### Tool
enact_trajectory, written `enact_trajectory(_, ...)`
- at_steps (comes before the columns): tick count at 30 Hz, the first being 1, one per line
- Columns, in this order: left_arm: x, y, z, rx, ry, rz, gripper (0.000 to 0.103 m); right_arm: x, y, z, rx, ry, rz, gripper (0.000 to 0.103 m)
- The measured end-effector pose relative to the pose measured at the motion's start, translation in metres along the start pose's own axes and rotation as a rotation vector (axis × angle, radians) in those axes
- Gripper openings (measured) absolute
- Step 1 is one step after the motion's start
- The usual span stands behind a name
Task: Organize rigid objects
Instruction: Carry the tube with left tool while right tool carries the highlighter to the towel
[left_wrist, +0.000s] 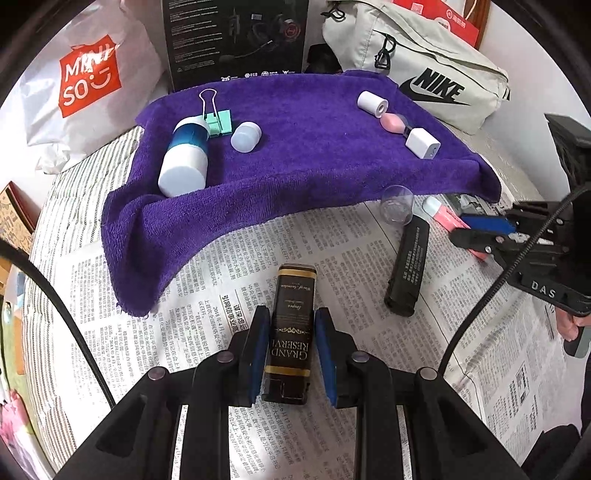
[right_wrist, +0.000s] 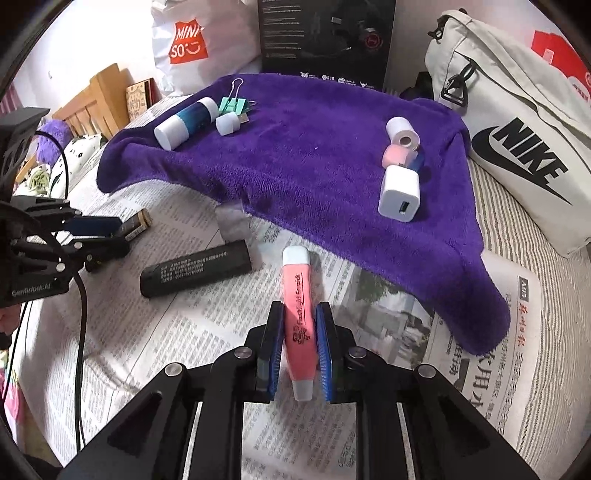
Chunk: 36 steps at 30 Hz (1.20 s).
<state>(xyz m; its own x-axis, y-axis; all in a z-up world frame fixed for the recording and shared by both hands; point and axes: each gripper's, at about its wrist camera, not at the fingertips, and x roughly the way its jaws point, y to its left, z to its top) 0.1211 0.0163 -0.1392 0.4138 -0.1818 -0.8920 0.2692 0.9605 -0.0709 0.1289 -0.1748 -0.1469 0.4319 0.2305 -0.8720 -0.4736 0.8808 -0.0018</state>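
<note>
Both grippers are loaded, and the step in hand looks to be carrying these two things up onto the purple towel (left_wrist: 295, 147), where the sorted pieces already lie. The left gripper (left_wrist: 291, 354) has its fingers (left_wrist: 258, 350) clamped on a dark brown box (left_wrist: 291, 332) with gold lettering, which lies lengthwise between them over the newspaper (left_wrist: 221, 266) spread on the striped bed. The right gripper (right_wrist: 299, 350) has its fingers (right_wrist: 275, 347) closed tight on a pink pen (right_wrist: 299, 321) with pale caps, gripped around its middle, tip pointing toward the towel's near edge. To do this well, I would lift each thing straight up before moving far, so the newspaper does not drag or crumple. The towel sags off its near edge, so set things down well in on the flat part, not on the slope. On the left lie a blue and white bottle (left_wrist: 184, 158), a green binder clip (left_wrist: 218, 120) and a small white cap (left_wrist: 245, 136); on the right a white charger (right_wrist: 399, 194) and small rolls (right_wrist: 402, 134). The pen is round and may roll, so lay it across the slope. A black stick (right_wrist: 195, 273) on the newspaper remains to be fetched.
</note>
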Motion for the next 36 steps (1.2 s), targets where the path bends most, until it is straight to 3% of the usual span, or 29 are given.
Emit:
enact_trajectory(16,-0.021,0.007,0.006,-0.055,-0.03,-0.036,0.023,-0.03,-0.016,0.001,0.046,-0.017,0.025,0.017)
enact_trajectory(36,-0.039,0.024,0.053,-0.068,-0.117,-0.058,0.023,-0.04,-0.032,0.044,0.08,-0.077,0.04,0.017)
